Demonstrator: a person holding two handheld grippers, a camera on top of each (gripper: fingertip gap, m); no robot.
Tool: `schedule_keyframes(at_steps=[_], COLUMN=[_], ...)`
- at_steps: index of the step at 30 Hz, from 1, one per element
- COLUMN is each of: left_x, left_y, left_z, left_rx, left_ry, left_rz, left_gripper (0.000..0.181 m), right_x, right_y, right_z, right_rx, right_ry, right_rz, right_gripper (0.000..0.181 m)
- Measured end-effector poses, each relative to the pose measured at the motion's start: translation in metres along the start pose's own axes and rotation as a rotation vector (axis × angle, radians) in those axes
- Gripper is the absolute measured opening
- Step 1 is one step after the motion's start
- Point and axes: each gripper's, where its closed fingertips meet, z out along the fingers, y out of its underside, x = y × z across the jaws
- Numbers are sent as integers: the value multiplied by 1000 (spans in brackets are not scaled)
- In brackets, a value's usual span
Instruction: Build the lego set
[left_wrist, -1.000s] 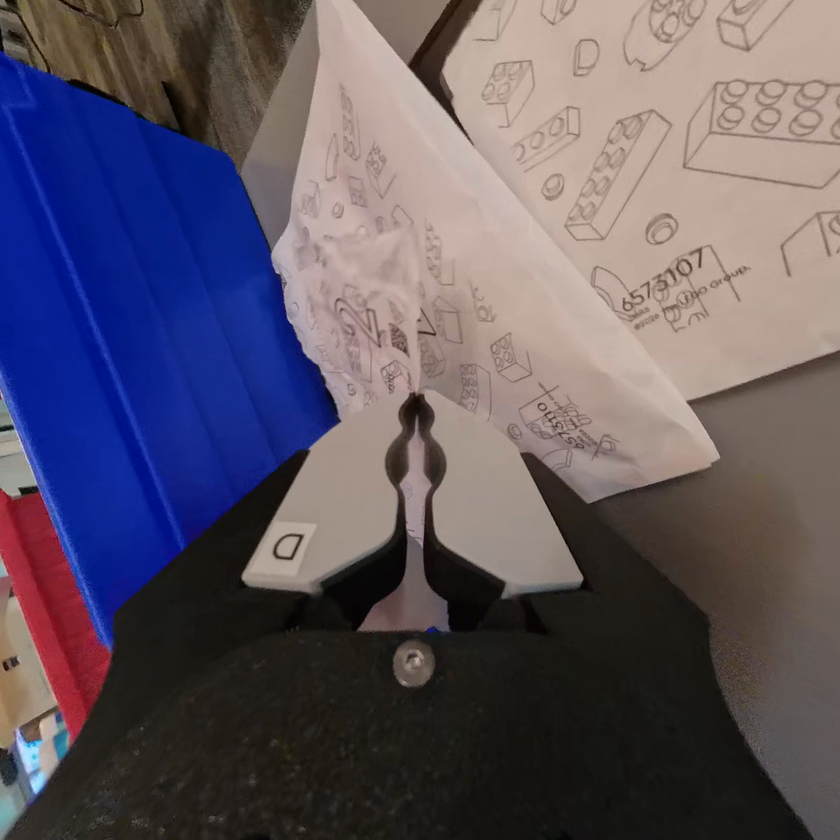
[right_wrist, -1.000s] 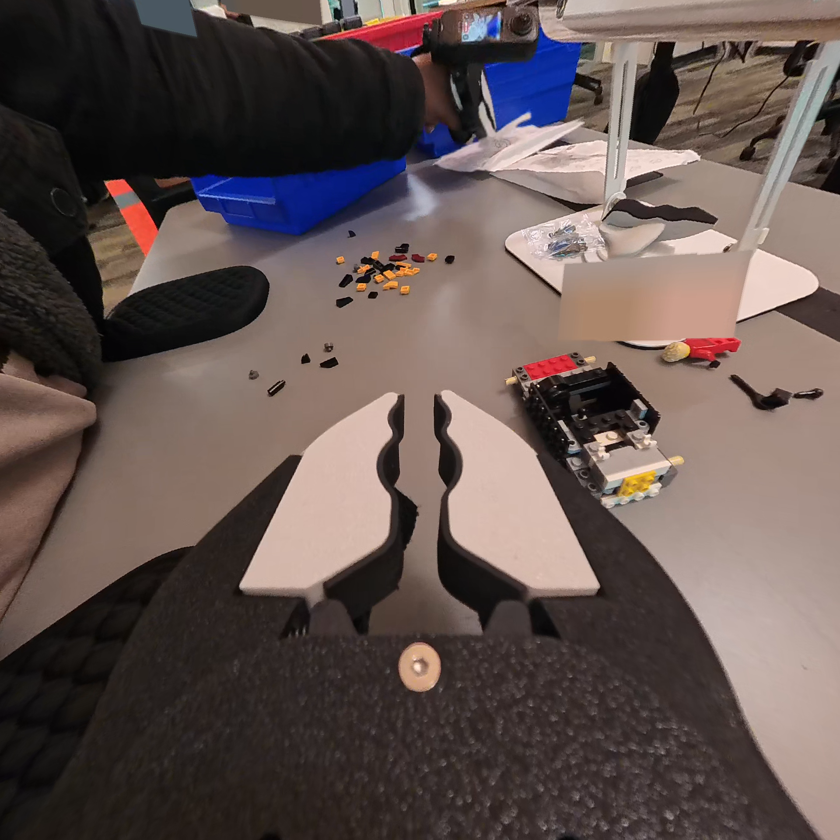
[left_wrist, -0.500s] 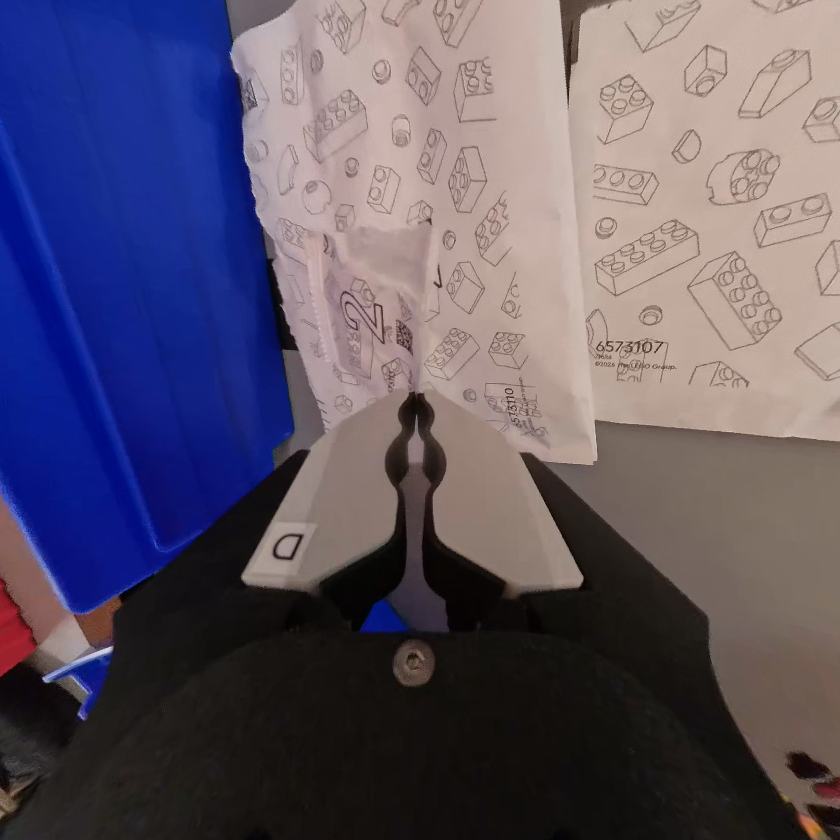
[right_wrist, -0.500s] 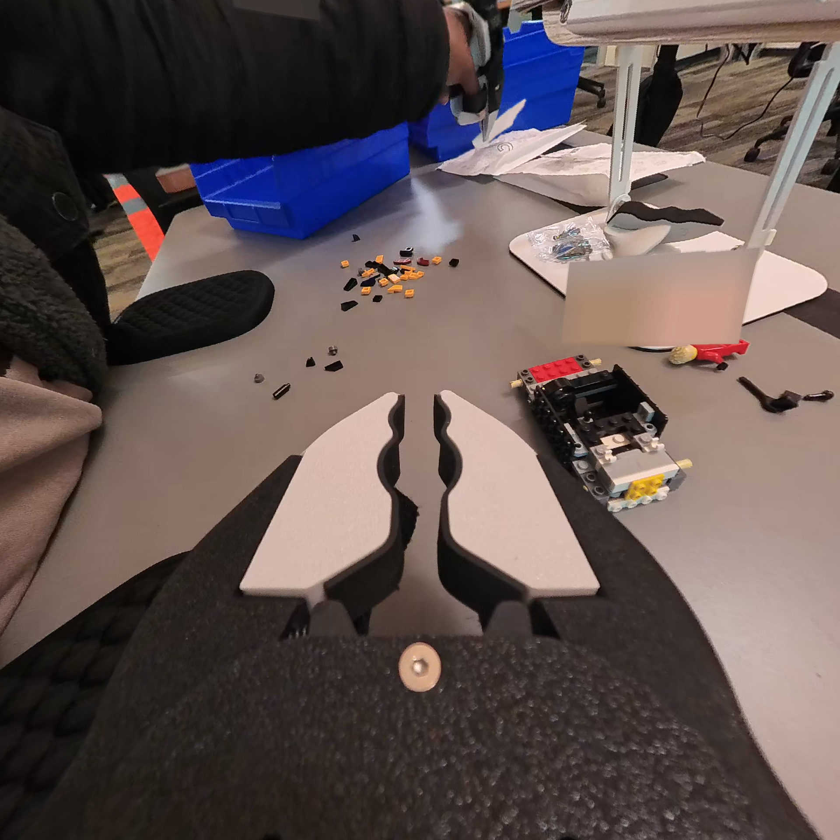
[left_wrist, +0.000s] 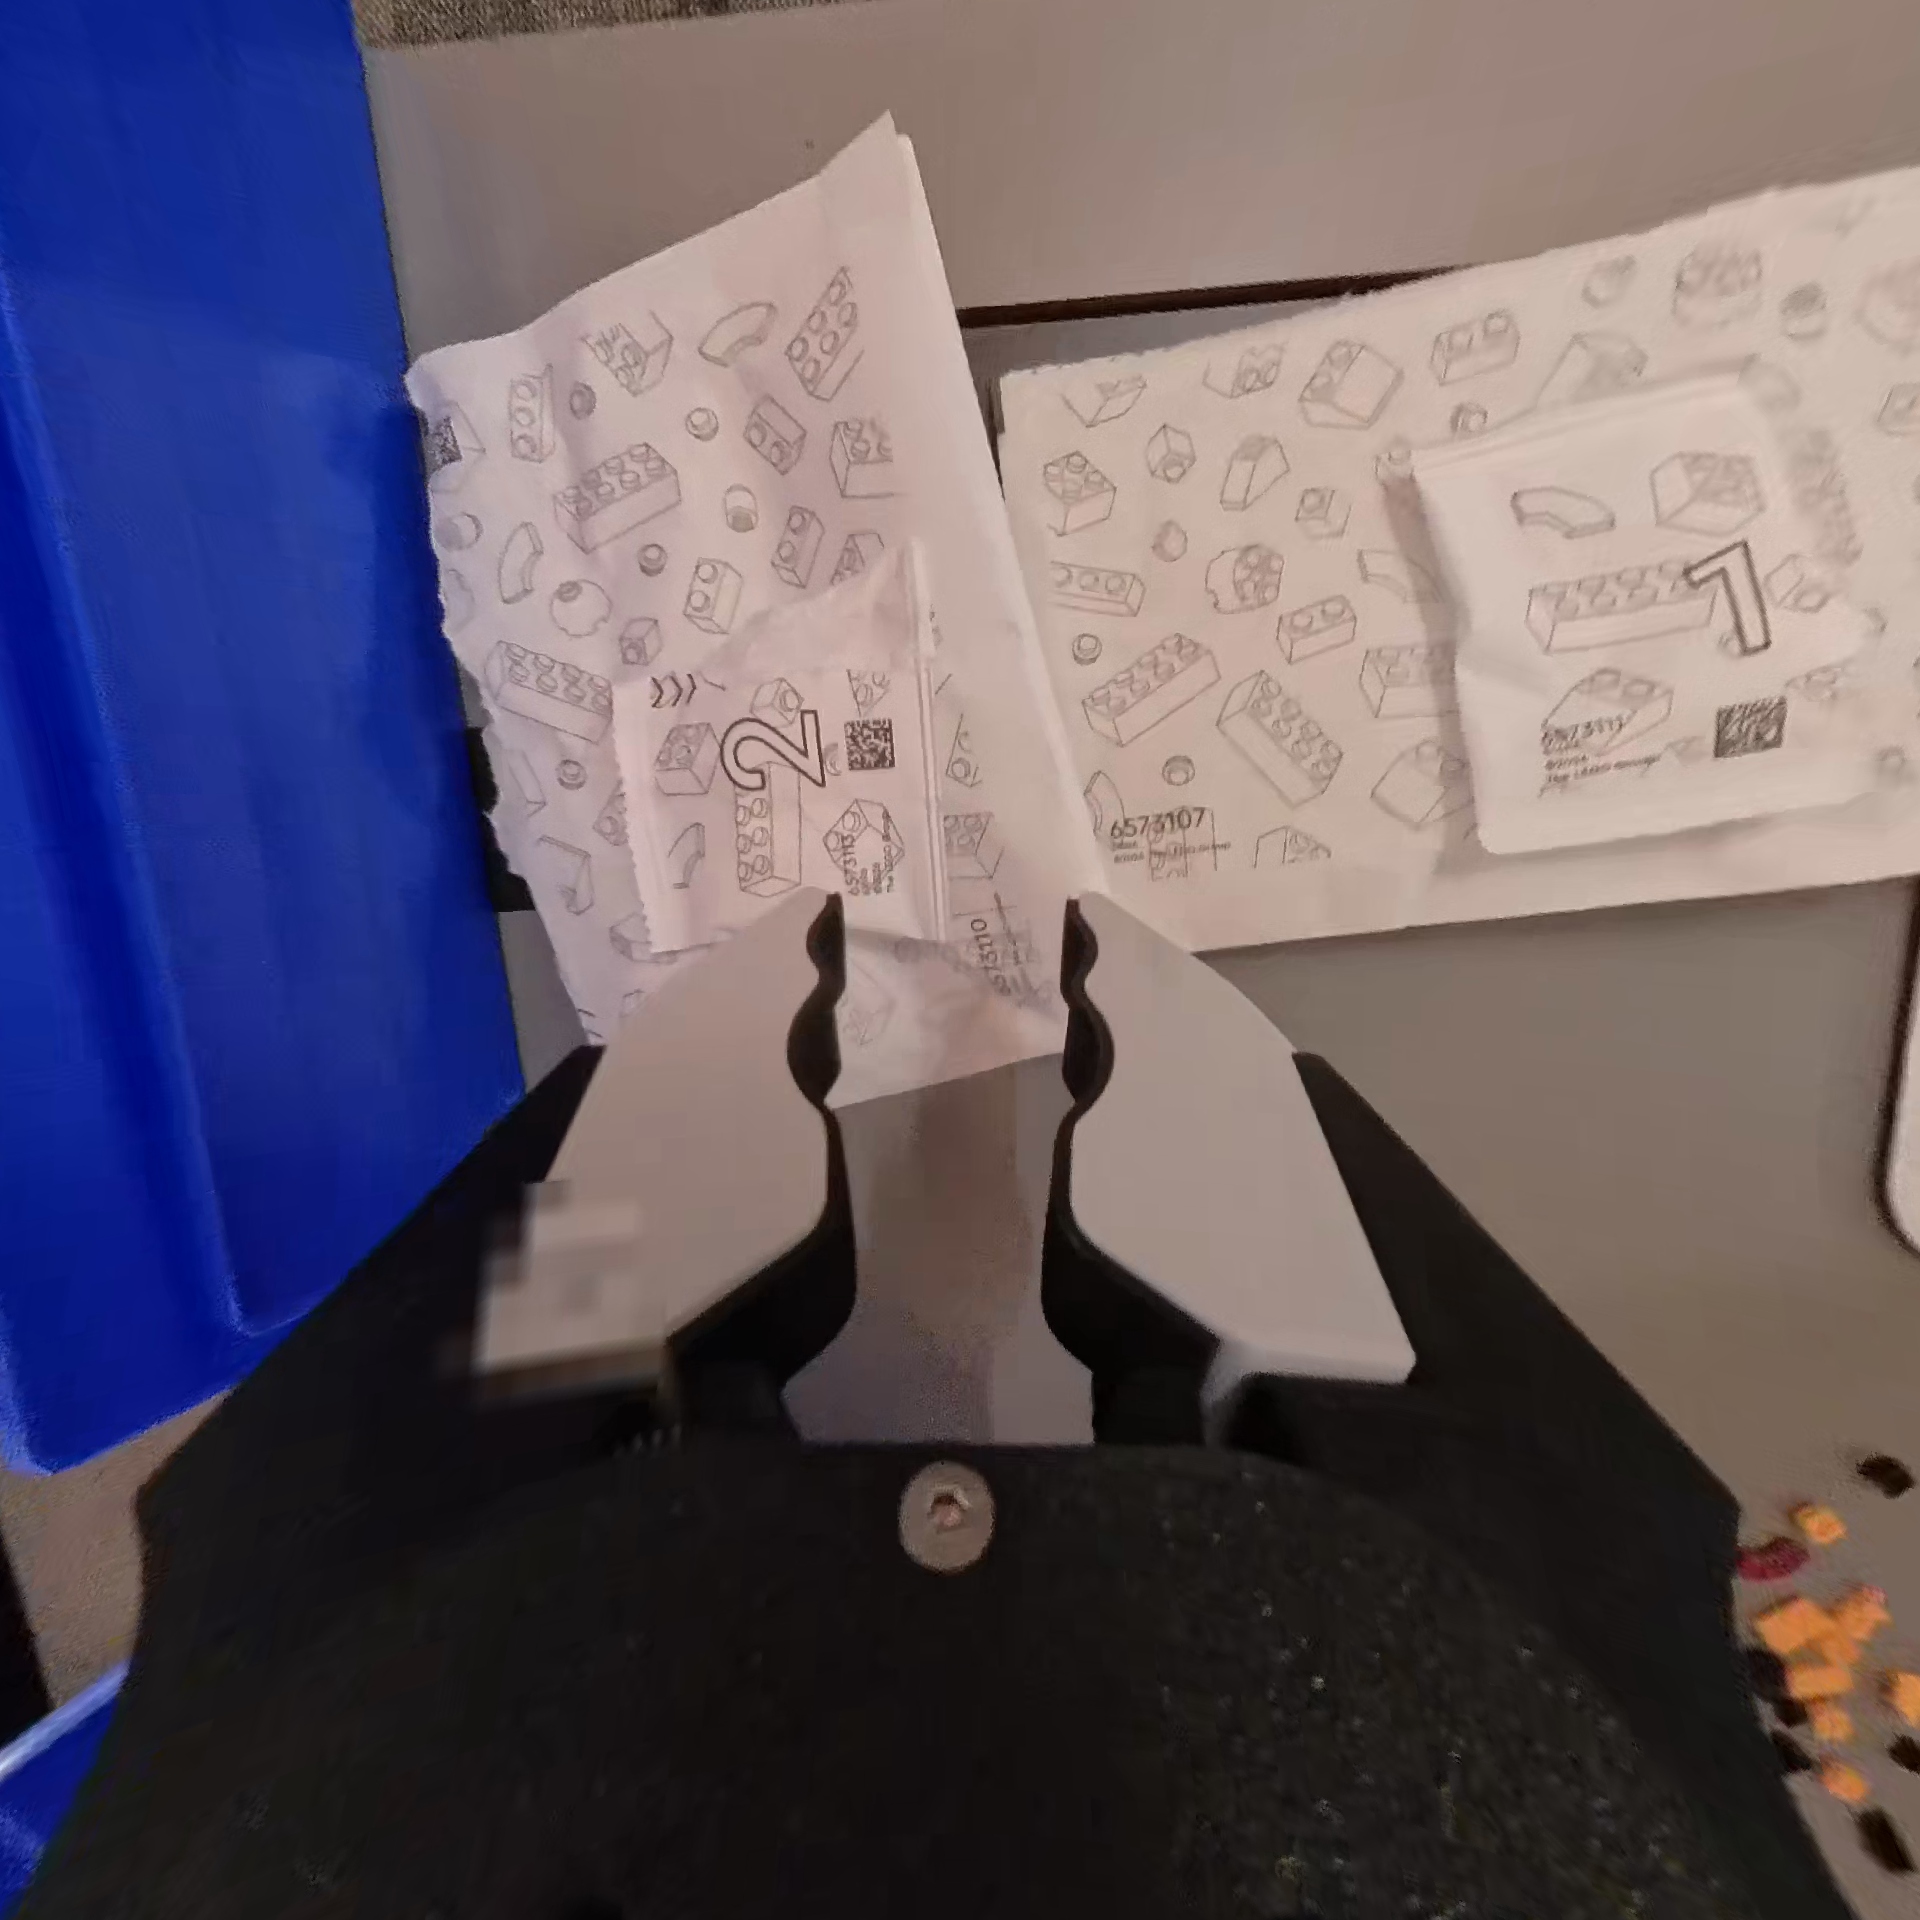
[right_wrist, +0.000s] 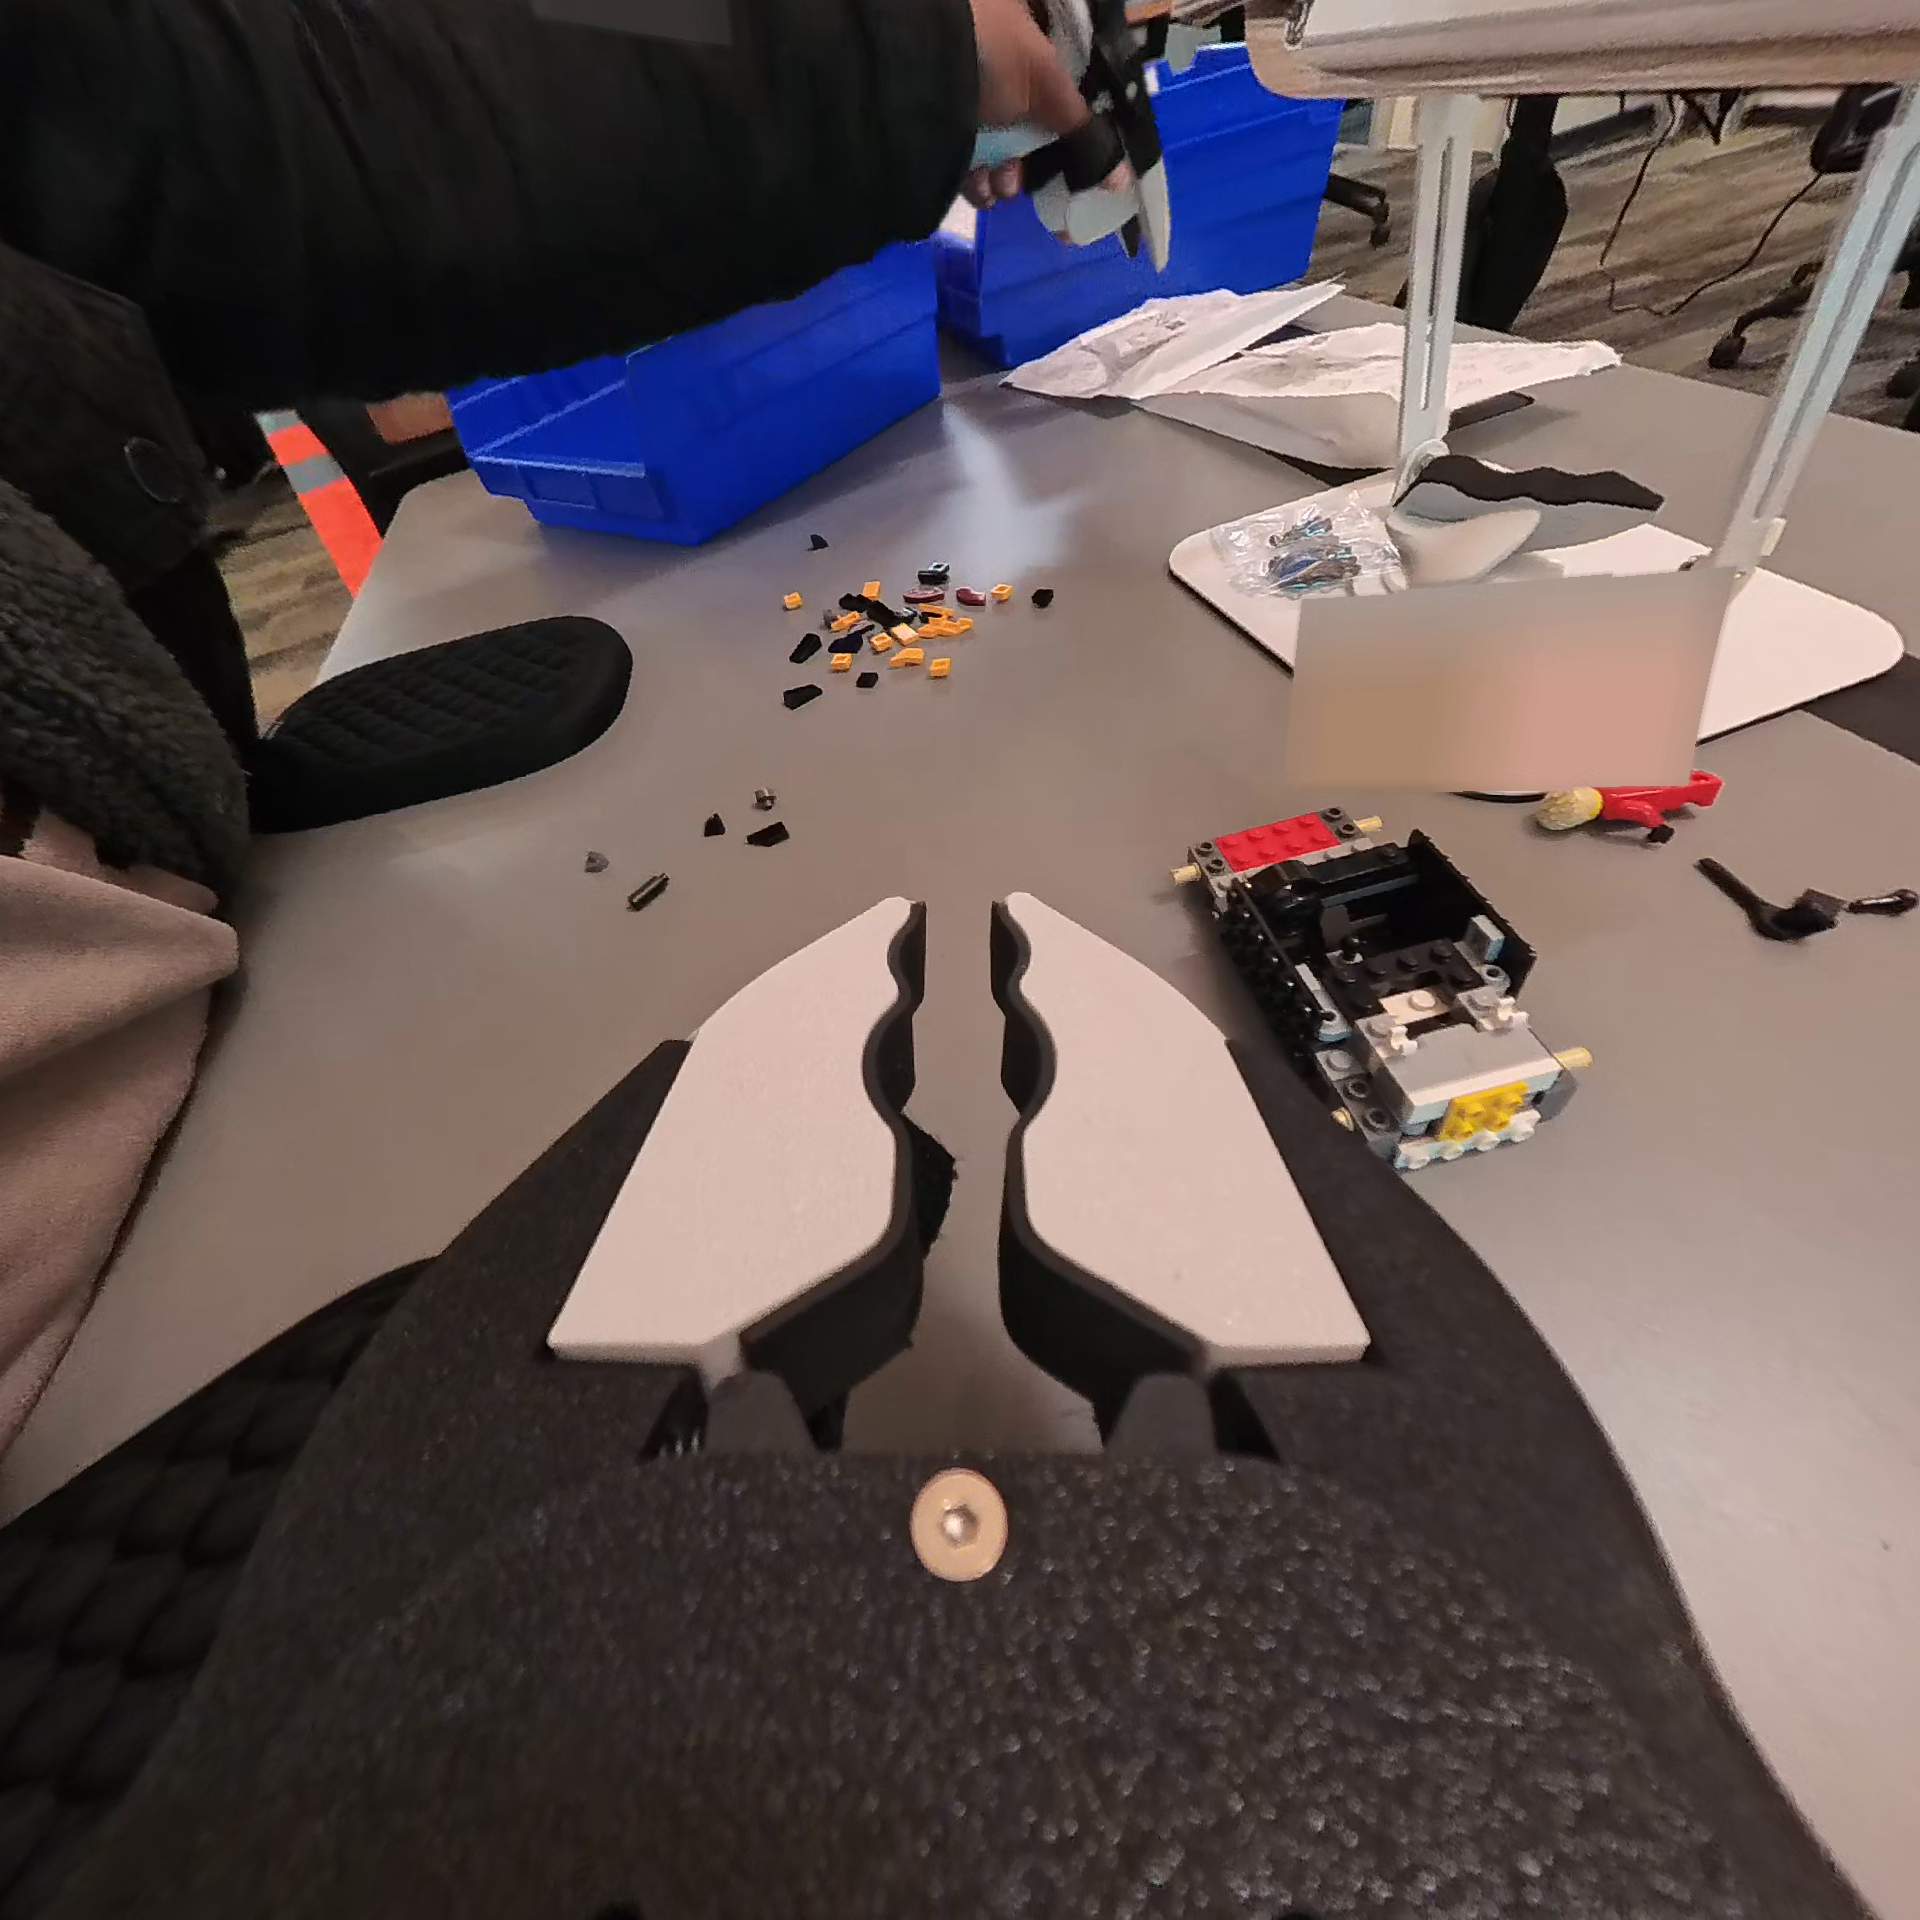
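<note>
Tongs wide apart on the left — our left tongs (left_wrist: 948, 914) hang released over the paper bags, gripping nothing. Just beyond their tips lies the small torn paper bag (left_wrist: 779, 790) on top of a larger printed bag (left_wrist: 717, 499), hard against the blue bin (left_wrist: 208, 623) on the left; another printed bag (left_wrist: 1299, 623) sits to the right.

Our right tongs (right_wrist: 956, 914) hover low over the grey table (right_wrist: 1039, 748), slightly parted and empty. The half-built lego car (right_wrist: 1371, 977) rests near and to the right, with the loose orange and black pieces (right_wrist: 883, 634) scattered farther off at centre.

What could go wrong? Those bags are light — a brush from the left tongs could drag them off the far edge, and a sweeping sleeve (right_wrist: 468, 177) could scatter the small pieces.

Whether the torn bag holds anything, we cannot tell. The bin's inside is cut off, and a blurred patch covers part of the white stand base (right_wrist: 1808, 644).
</note>
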Motion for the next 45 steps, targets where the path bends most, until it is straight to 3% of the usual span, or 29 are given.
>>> schedule_keyframes(at_steps=[5, 9, 12, 14, 16, 22, 27, 30, 34, 45], left_x=[8, 12, -4, -11, -11, -16, -23, -20, -1, 59], left_y=[19, 3, -1, 1, -1, -5, -10, -22, -35, -18], left_z=[17, 37, 52, 64, 68, 58, 30, 3, -24, 4], left_rx=[-24, 29, 4, -40, -37, -12, 53, 160, 322, 422], left_ry=[-60, 35, -9, -35, -12, -41, -87, -139, -259, -186], left_rz=[261, 113, 55, 37, 4, 34, 117, 254, 632, 1255], left_gripper=[73, 82, 82, 73, 53, 2, 1, 1, 1, 2], right_x=[-4, -4, -2, -1, 0, 0, -2, -3, -4, 1], right_y=[-3, -2, 1, 2, 3, 4, 2, 1, 1, 10], right_z=[0, 0, 1, 1, 1, 2, 1, 1, 1, 4], right_rx=[4, -3, -10, -11, -11, -13, -13, -15, -16, -33], right_ry=[-1, 1, 4, 5, 3, 1, 1, 5, 8, 9], right_rz=[-18, -19, -16, -10, 0, 4, -8, -21, -27, -9], right_gripper=[11, 12, 12, 12, 12, 11, 11, 11, 11, 11])
